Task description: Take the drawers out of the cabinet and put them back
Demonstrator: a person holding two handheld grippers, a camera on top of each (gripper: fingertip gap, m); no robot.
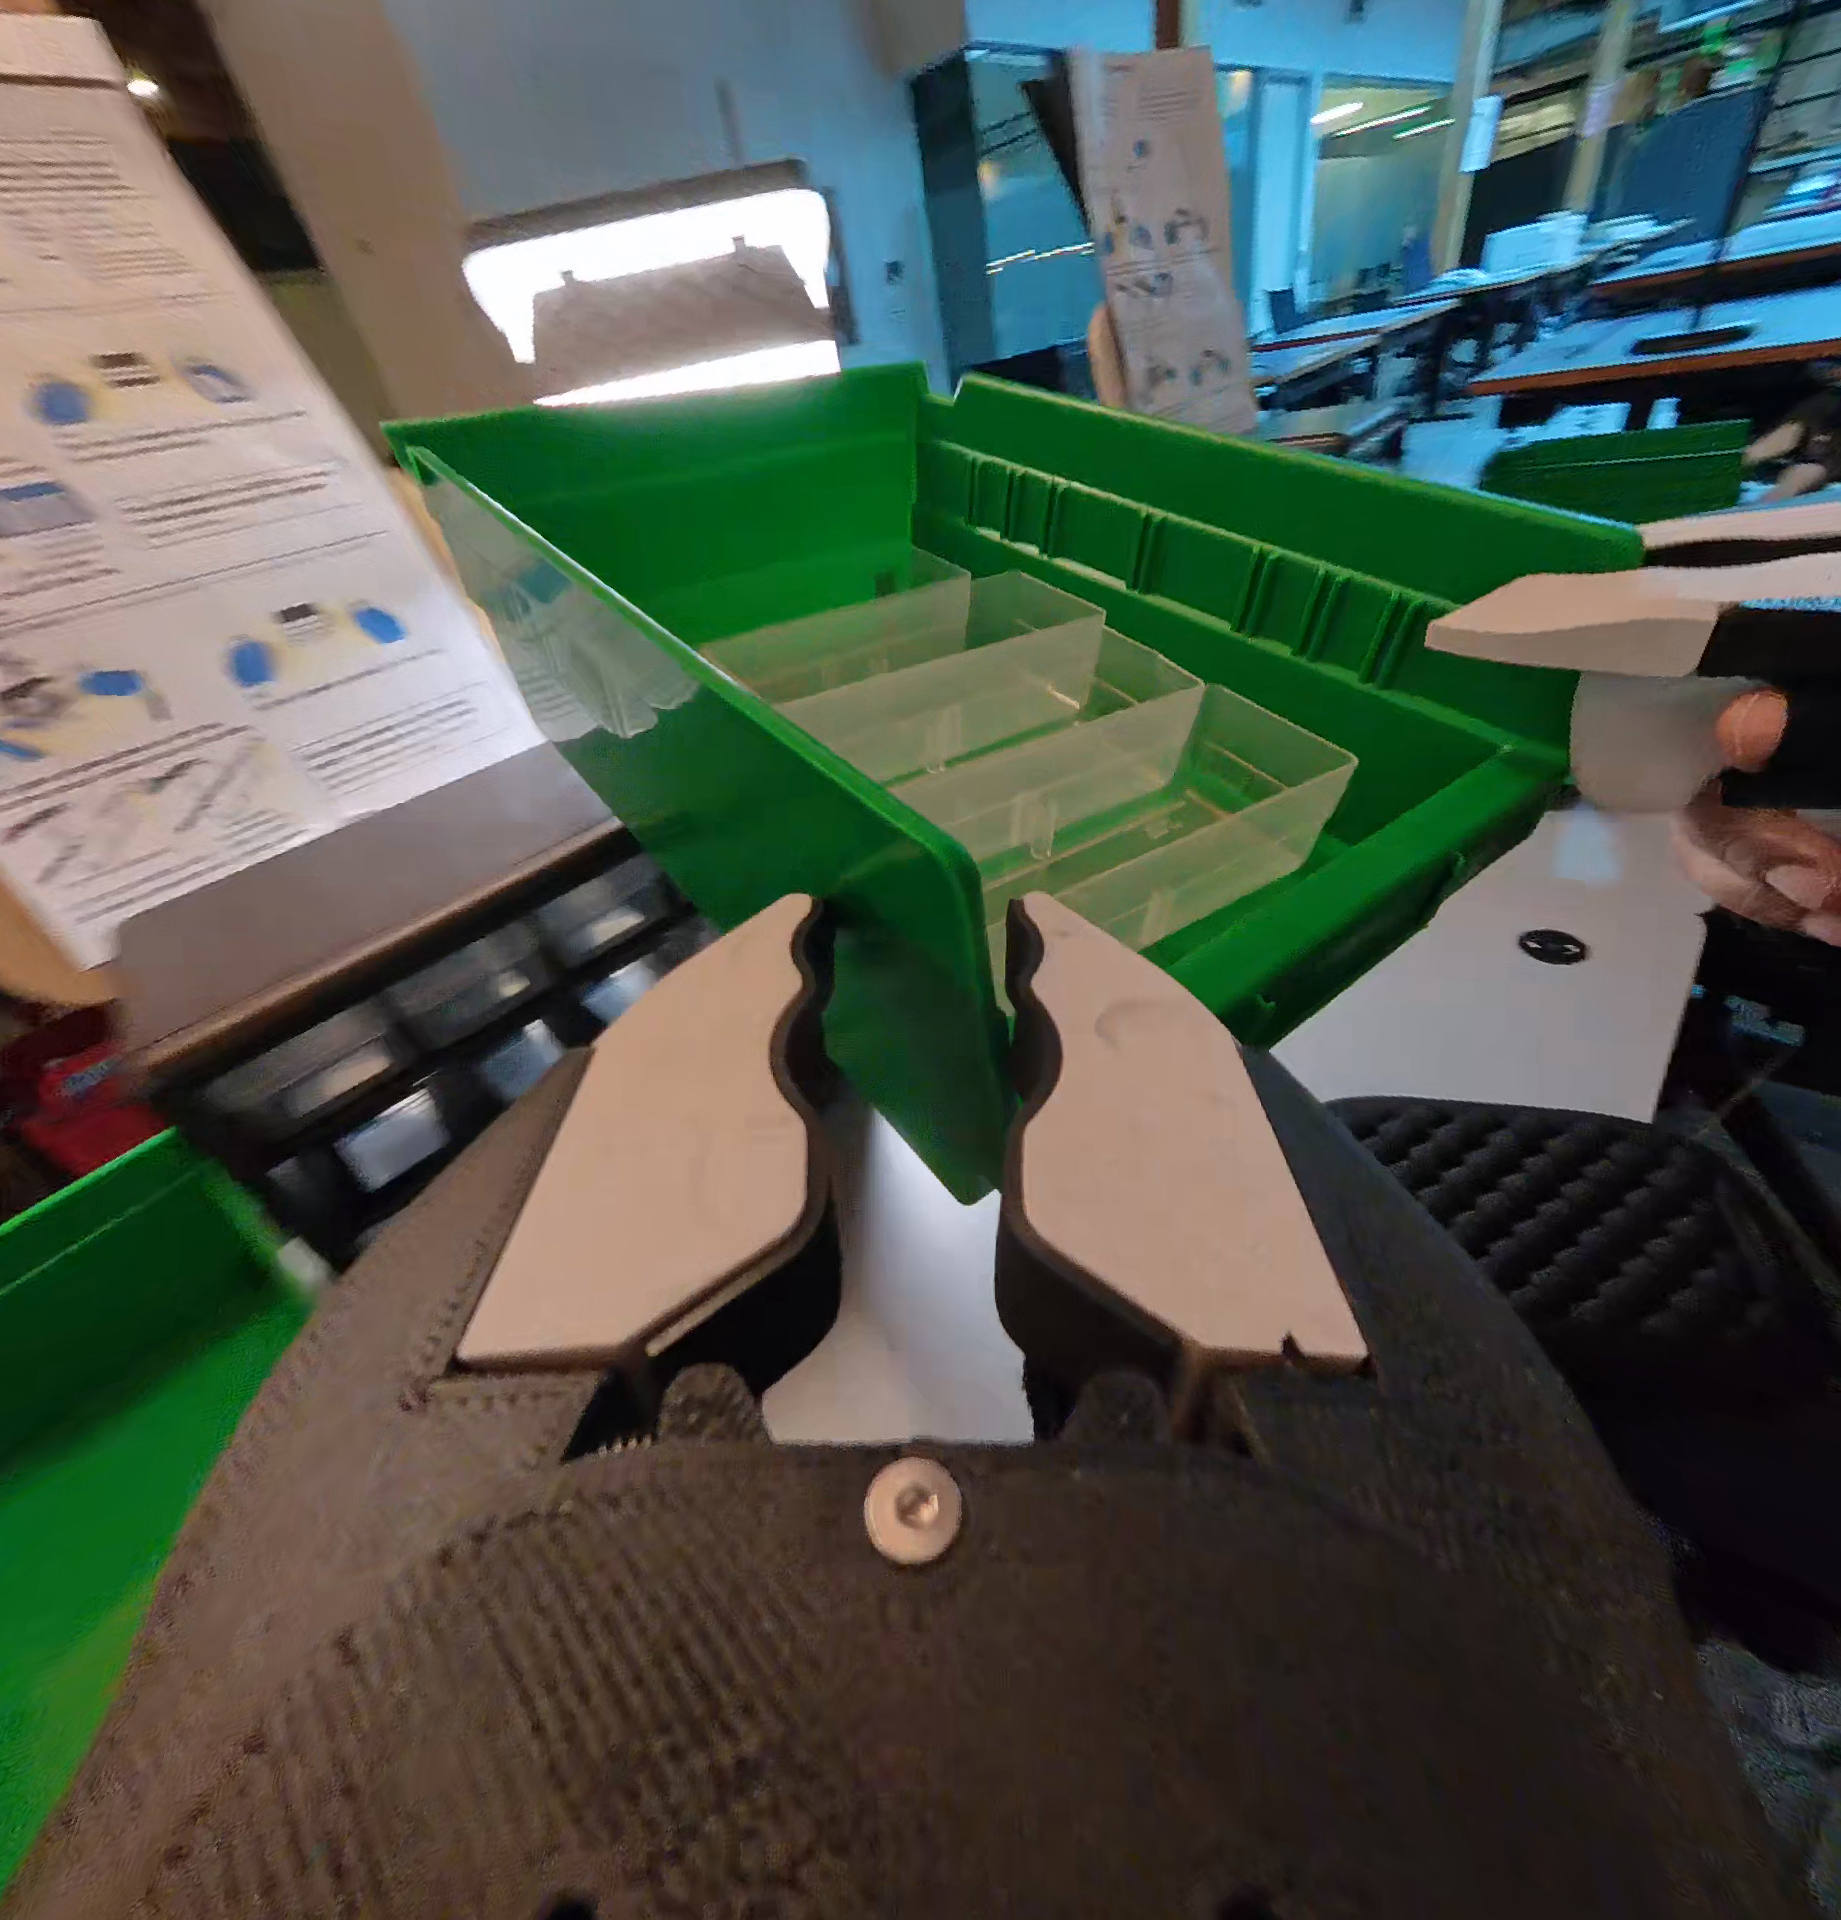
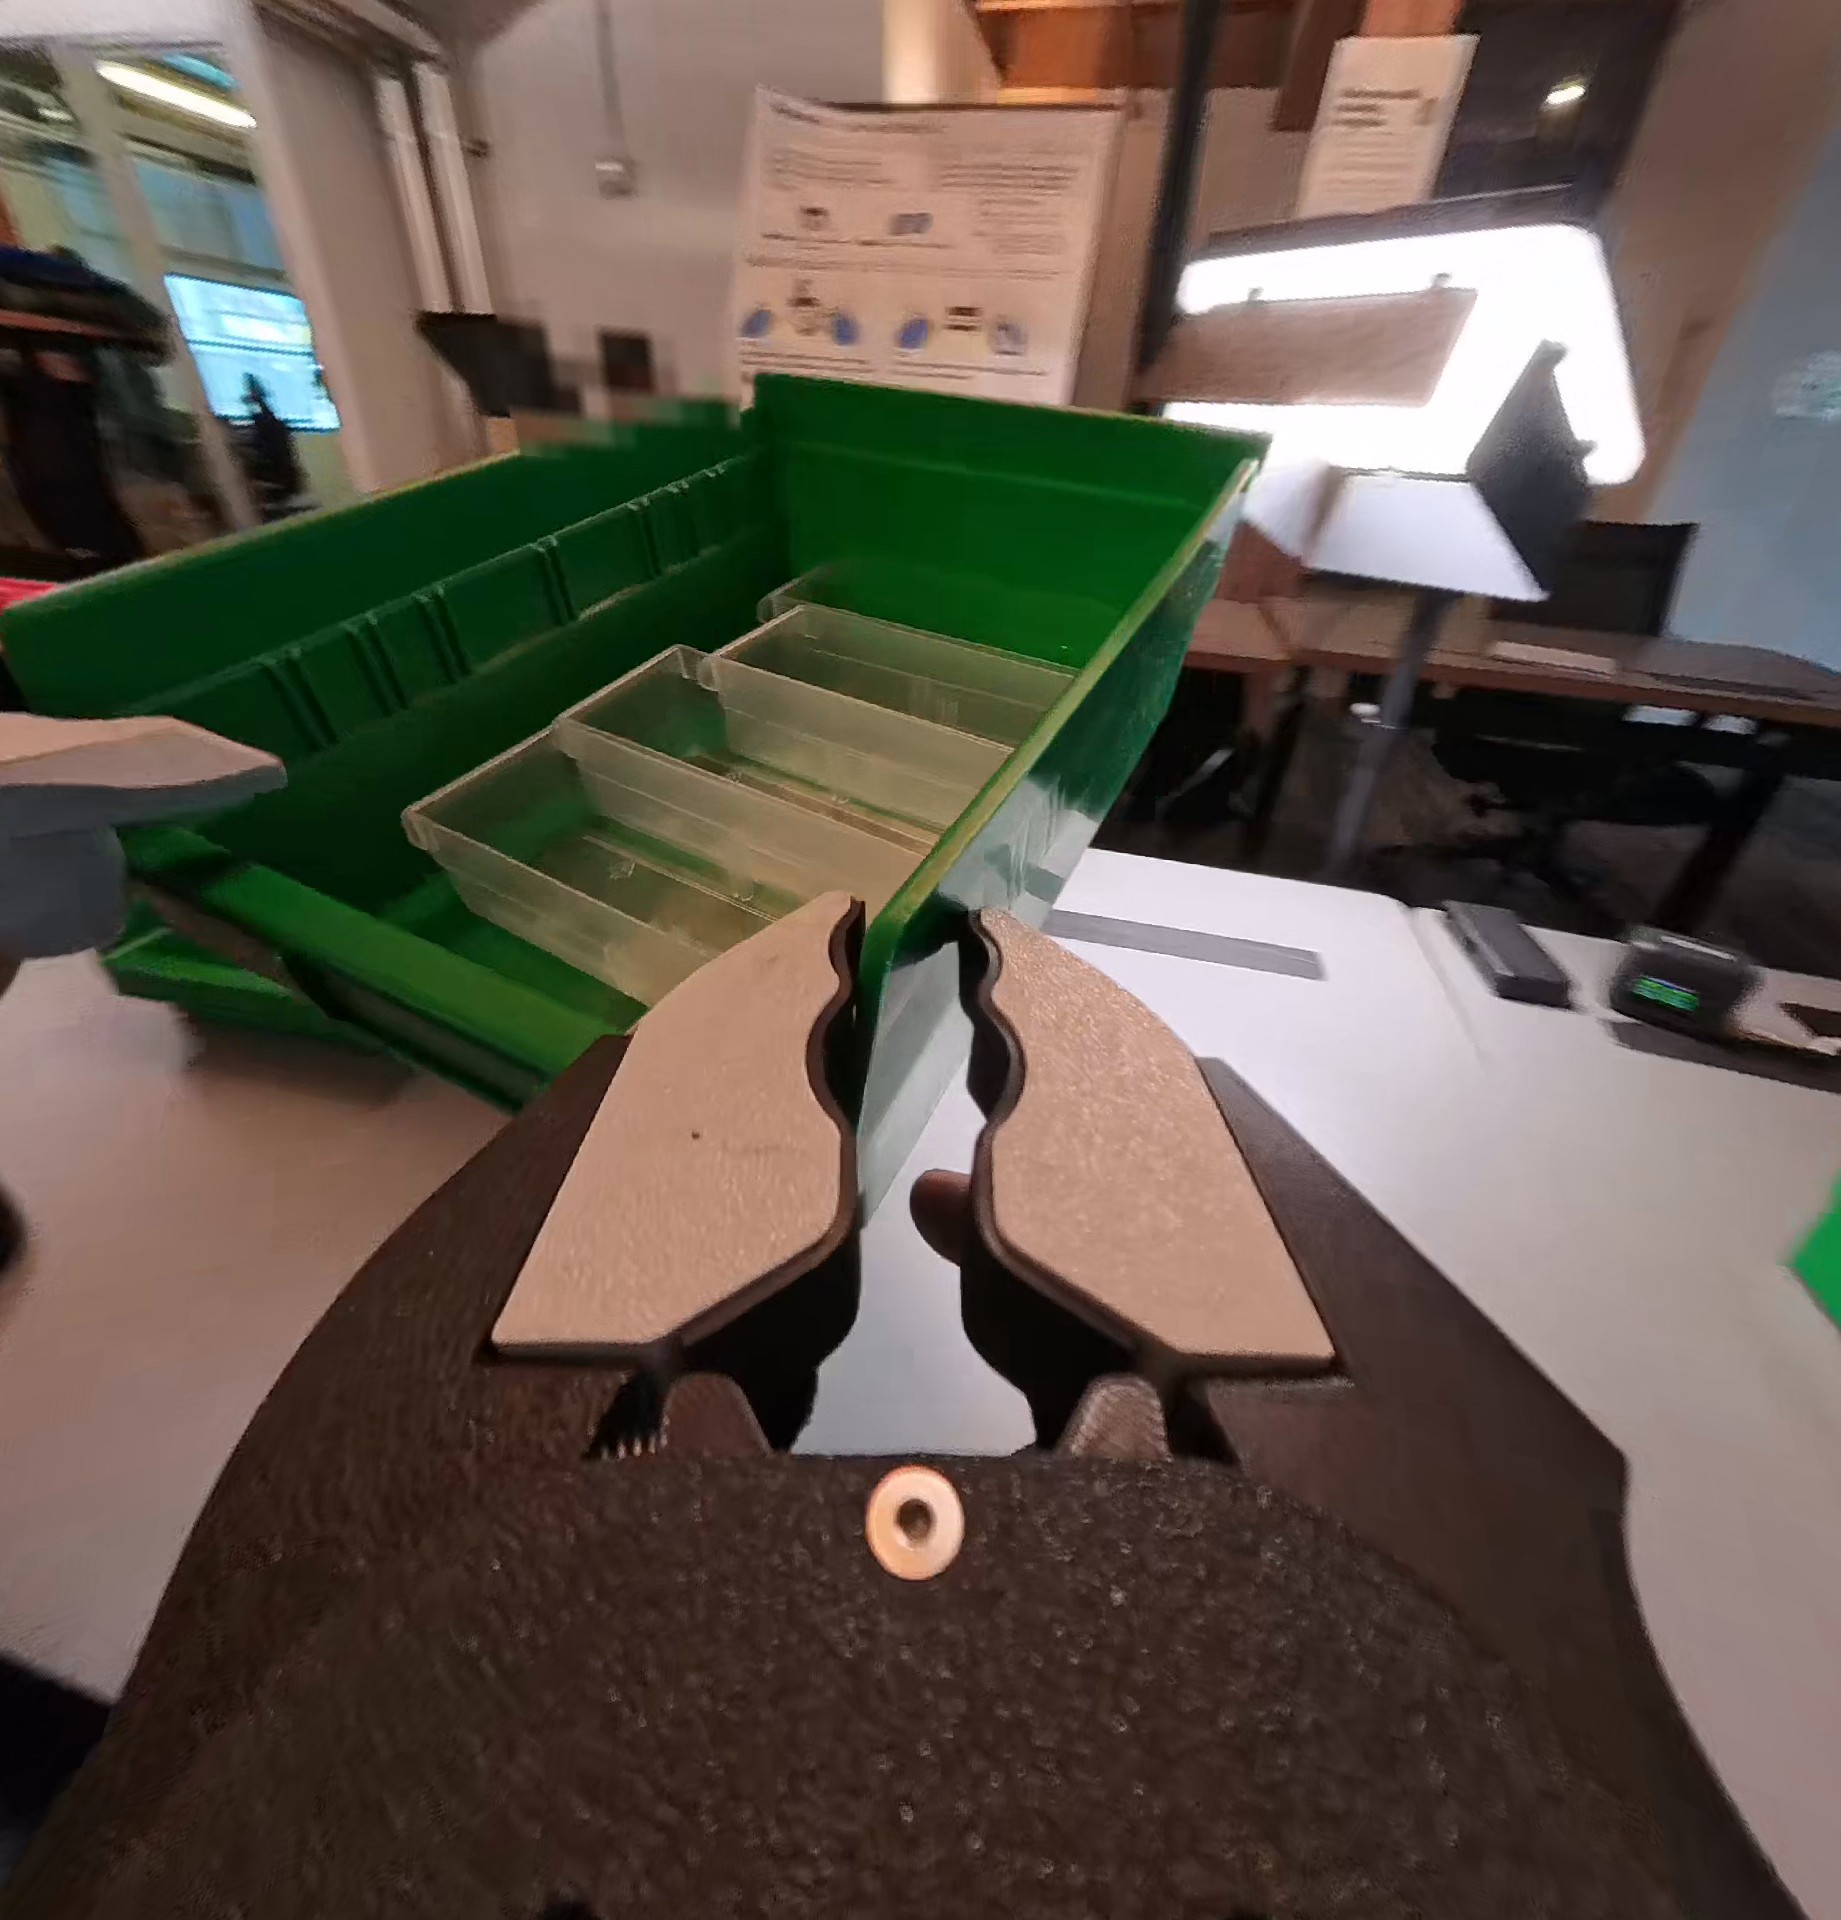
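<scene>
— Left gripper (image 1: 911, 997)?
— Pinching one side wall of the long green plastic bin (image 1: 750, 582); the right gripper (image 2: 911, 987) pinches the opposite wall.
— Where's the bin?
— Lifted between them above the white table (image 2: 1311, 1091), tilted, its long axis running away from both grippers, clear plastic drawers (image 2: 750, 769) inside. Neither hand is nearer.

Lab or workshop: research posters (image 2: 921, 234), long workbenches (image 1: 1664, 343), white table (image 2: 1415, 1091).
</scene>
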